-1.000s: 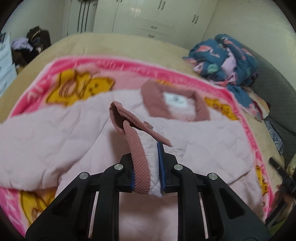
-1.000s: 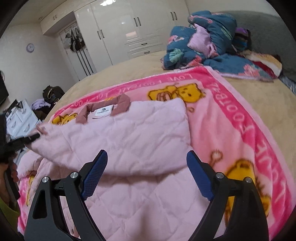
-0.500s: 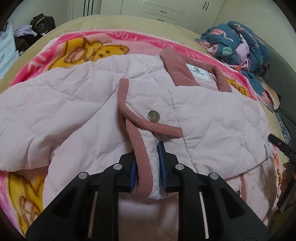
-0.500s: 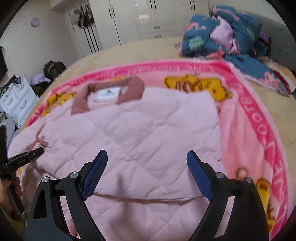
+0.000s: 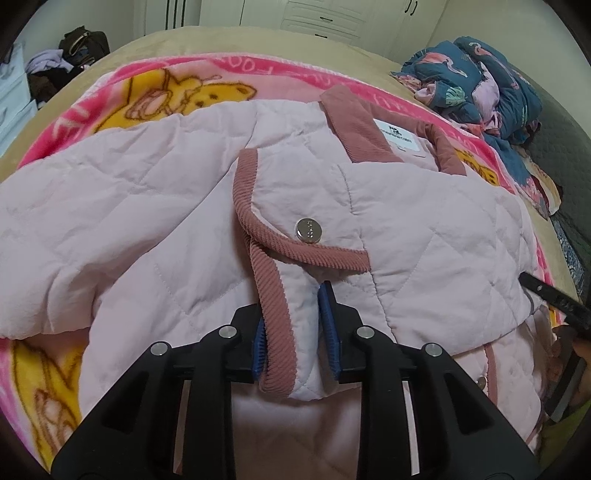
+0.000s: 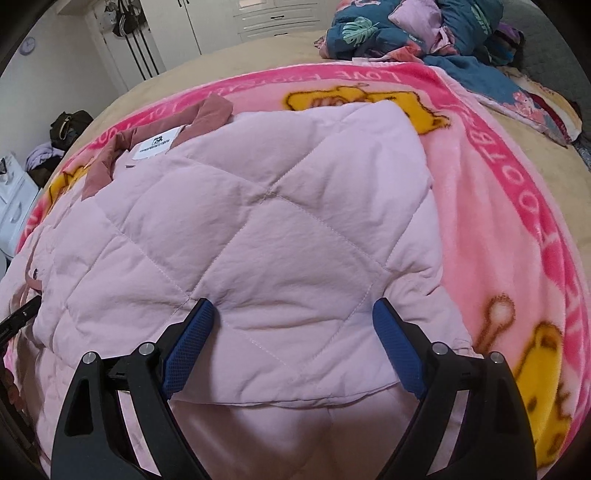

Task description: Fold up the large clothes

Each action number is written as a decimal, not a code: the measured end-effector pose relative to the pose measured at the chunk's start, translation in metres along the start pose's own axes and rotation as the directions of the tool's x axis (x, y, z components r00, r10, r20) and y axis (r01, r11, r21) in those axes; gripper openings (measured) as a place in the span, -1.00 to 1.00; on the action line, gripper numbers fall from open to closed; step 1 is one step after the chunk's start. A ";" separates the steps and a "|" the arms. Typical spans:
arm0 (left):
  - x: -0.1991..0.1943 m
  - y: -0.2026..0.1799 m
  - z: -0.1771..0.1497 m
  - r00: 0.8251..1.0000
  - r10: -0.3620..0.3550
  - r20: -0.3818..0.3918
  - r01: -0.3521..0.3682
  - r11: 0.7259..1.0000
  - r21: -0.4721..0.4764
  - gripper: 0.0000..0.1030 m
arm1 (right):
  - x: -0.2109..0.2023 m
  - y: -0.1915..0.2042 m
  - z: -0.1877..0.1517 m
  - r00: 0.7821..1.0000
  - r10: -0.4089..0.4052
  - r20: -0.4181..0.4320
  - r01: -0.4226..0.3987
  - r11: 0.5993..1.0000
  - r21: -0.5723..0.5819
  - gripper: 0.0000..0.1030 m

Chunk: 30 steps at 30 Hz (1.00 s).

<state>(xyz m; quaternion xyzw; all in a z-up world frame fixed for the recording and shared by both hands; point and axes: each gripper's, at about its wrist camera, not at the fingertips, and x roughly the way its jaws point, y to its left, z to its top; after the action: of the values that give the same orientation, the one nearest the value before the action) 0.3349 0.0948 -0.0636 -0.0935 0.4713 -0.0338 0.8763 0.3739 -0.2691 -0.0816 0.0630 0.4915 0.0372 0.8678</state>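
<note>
A pale pink quilted jacket point(image 5: 424, 236) with a dusty-rose collar point(image 5: 354, 125) lies on a pink cartoon blanket point(image 5: 184, 92). Its sleeve is folded across the body. The sleeve's cuff point(image 5: 284, 332), trimmed in rose corduroy, sits between the blue pads of my left gripper point(image 5: 291, 306). Both pads still touch it while the jaws are opening. A metal snap point(image 5: 308, 230) shows just beyond. My right gripper point(image 6: 293, 314) stands wide open, low over the folded jacket point(image 6: 277, 229) near its lower edge, gripping nothing.
A heap of blue patterned clothes point(image 6: 406, 29) lies at the bed's far right. The blanket point(image 6: 498, 221) reaches the tan bed cover on all sides. White drawers point(image 6: 11, 192) and a dark bag point(image 5: 83, 40) stand off the left. Wardrobe doors line the back wall.
My left gripper came down and laid the sleeve across the jacket's body, and its pads have spread slightly around the cuff. My right gripper moved lower and closer over the jacket, still open.
</note>
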 end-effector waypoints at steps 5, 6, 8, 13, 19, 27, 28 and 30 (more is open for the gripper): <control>-0.011 -0.003 -0.001 1.000 0.001 -0.006 -0.001 1.000 0.014 -0.29 | -0.029 0.000 -0.004 0.995 0.076 0.056 -0.080 0.995 0.058 0.78; -0.014 -0.003 -0.002 1.000 -0.005 -0.005 0.005 1.000 0.013 -0.14 | -0.035 0.002 -0.006 0.994 0.084 0.069 -0.088 0.994 0.061 0.83; -0.020 -0.005 -0.002 1.000 -0.004 -0.002 0.004 1.000 0.019 0.04 | -0.045 0.006 -0.011 0.991 0.102 0.085 -0.107 0.992 0.059 0.89; -0.036 -0.010 -0.004 1.000 -0.003 0.000 0.003 1.000 0.015 0.55 | -0.061 0.018 -0.017 0.987 0.120 0.104 -0.125 0.991 0.042 0.90; -0.056 -0.010 -0.008 1.000 -0.005 0.003 0.005 1.000 0.003 0.82 | -0.080 0.024 -0.025 0.982 0.137 0.131 -0.144 0.988 0.050 0.92; -0.086 0.009 -0.018 0.999 0.012 0.040 -0.011 0.999 -0.033 0.82 | -0.099 0.043 -0.029 0.976 0.156 0.153 -0.162 0.986 0.028 0.92; -0.090 0.012 -0.019 0.999 0.020 0.047 -0.018 0.999 -0.038 0.82 | -0.100 0.046 -0.029 0.975 0.158 0.156 -0.164 0.986 0.025 0.92; -0.097 0.020 -0.020 0.998 0.033 0.059 -0.030 0.998 -0.050 0.82 | -0.104 0.055 -0.029 0.973 0.163 0.161 -0.168 0.986 0.015 0.92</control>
<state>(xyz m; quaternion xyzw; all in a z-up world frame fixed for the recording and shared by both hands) 0.2640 0.1261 0.0007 -0.1085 0.4472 -0.0056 0.8878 0.2956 -0.2258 -0.0005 0.1191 0.4143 0.0971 0.8971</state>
